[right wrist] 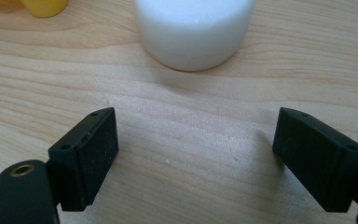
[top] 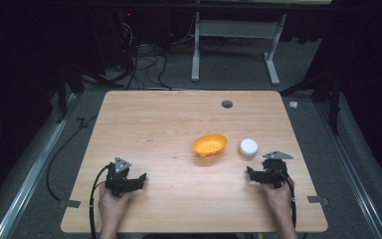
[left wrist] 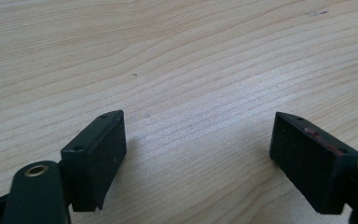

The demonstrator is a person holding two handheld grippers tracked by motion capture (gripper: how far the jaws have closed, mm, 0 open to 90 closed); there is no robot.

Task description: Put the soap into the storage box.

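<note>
White cylinder (right wrist: 194, 30) just ahead of right gripper (right wrist: 196, 154); jaws apart

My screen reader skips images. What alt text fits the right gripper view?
A white cylinder stands on a wooden table, just ahead of the right gripper, whose two black jaws are spread wide with nothing between them. A yellow object shows at the top left edge.
</note>
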